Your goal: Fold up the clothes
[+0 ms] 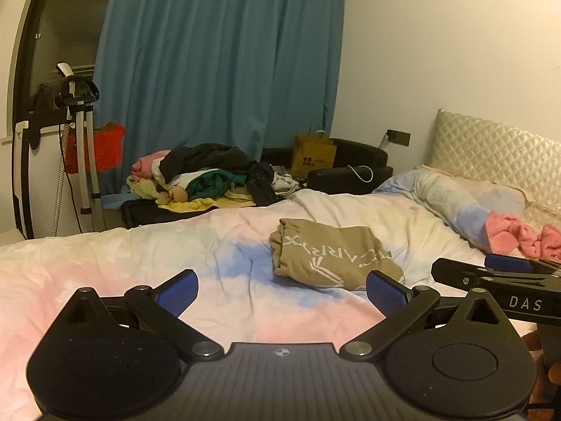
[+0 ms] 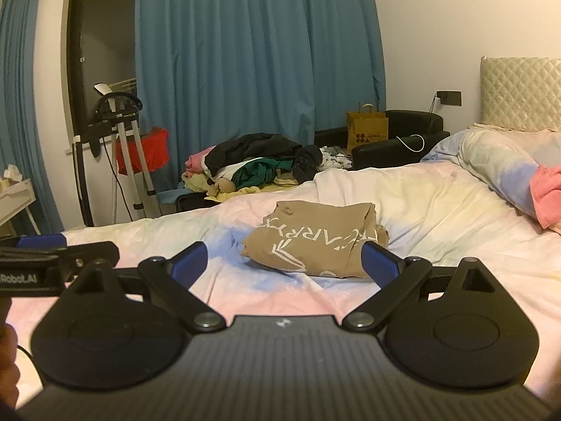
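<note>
Both my tools, left [image 1: 282, 291] and right [image 2: 284, 263], hang open and empty. The tan shirt [image 1: 329, 256] lies bundled mid-bed [image 1: 105, 280]: soft, light, floppy. I'd pinch its near edge.

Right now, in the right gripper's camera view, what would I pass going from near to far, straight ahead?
Right gripper → folded tan shirt on the bed → clothes pile → blue curtain.
</note>
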Demonstrator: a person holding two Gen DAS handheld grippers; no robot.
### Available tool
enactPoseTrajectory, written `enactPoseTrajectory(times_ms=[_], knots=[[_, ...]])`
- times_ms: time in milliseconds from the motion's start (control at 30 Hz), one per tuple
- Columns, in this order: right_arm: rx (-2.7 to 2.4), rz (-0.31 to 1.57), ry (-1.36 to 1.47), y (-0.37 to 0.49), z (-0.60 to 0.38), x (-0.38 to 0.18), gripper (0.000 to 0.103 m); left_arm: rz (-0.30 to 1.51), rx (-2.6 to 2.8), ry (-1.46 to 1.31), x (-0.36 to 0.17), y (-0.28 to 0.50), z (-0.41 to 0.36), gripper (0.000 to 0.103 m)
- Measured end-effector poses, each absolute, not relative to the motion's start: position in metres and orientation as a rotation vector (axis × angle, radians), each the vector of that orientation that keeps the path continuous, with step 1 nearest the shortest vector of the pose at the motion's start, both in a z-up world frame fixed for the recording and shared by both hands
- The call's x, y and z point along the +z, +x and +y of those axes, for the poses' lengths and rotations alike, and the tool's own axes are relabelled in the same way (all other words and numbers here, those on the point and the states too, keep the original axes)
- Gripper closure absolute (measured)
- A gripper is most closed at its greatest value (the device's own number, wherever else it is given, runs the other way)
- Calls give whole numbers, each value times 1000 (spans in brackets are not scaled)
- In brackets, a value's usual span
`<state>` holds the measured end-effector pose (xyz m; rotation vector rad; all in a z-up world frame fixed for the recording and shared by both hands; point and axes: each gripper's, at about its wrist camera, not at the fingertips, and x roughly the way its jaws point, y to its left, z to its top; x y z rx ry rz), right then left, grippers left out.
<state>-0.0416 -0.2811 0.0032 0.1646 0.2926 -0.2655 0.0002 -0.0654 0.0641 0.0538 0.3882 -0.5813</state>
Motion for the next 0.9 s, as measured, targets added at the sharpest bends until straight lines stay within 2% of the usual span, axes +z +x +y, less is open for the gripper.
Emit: enactPoseTrajectory(times_ms=[900], knots=[[-268, 301, 170, -43, -280, 4, 7, 368, -582, 37, 68, -9, -58, 0]])
